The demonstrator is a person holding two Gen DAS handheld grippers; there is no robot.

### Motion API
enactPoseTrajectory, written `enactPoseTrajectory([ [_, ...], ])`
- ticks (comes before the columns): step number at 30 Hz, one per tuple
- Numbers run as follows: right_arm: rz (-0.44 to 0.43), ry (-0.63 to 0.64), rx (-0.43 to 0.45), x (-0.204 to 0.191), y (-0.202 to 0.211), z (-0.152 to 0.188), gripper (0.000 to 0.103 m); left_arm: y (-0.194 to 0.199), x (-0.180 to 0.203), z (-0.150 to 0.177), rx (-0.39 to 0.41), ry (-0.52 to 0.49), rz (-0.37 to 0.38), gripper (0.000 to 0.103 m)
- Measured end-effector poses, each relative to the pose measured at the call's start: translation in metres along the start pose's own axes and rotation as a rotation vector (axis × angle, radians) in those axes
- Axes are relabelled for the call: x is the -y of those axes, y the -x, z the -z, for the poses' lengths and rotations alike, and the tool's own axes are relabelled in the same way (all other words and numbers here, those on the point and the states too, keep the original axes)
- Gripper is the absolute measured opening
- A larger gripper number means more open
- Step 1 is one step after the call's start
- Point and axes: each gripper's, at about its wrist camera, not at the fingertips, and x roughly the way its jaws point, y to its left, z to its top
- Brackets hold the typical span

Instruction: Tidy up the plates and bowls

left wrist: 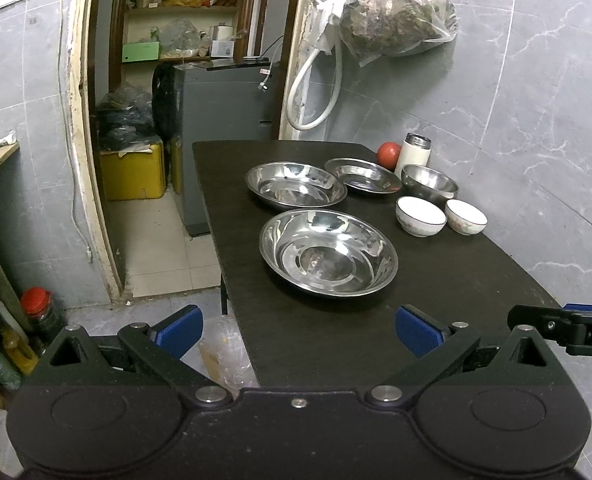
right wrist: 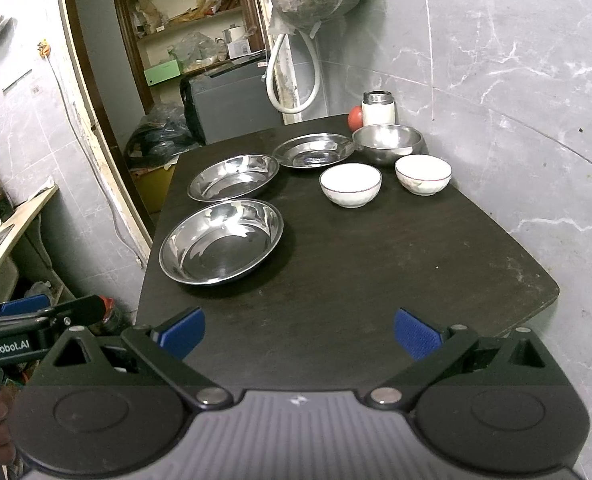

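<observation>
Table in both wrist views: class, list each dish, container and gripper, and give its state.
Near steel plate: upright, empty.
Middle steel plate: upright, empty.
Far steel plate: upright, unstacked.
Steel bowl: upright.
Two white bowls: upright, empty, apart.
White flask: standing, lid on.
Left gripper: open, empty.
Right gripper: open, empty.

The table (right wrist: 376, 260) is near-black. Three plates (right wrist: 221, 242) and the steel bowl (right wrist: 388, 142) are shiny silver. Two ceramic bowls (right wrist: 350, 184) are white with thin dark rim lines. The gripper pads (right wrist: 183, 334) are blue, and the wall tiles (right wrist: 516, 60) are grey with white marble veining.
</observation>
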Motion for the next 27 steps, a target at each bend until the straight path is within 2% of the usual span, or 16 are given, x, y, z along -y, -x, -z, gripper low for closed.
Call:
enactPoseTrajectory([
  [27, 0.006, 0.004, -0.007, -0.0036, -0.0039, -0.0003, 0.103, -0.0056, -0.0046, 0.0016, -0.013, 0.018, 0.001, 0.102],
])
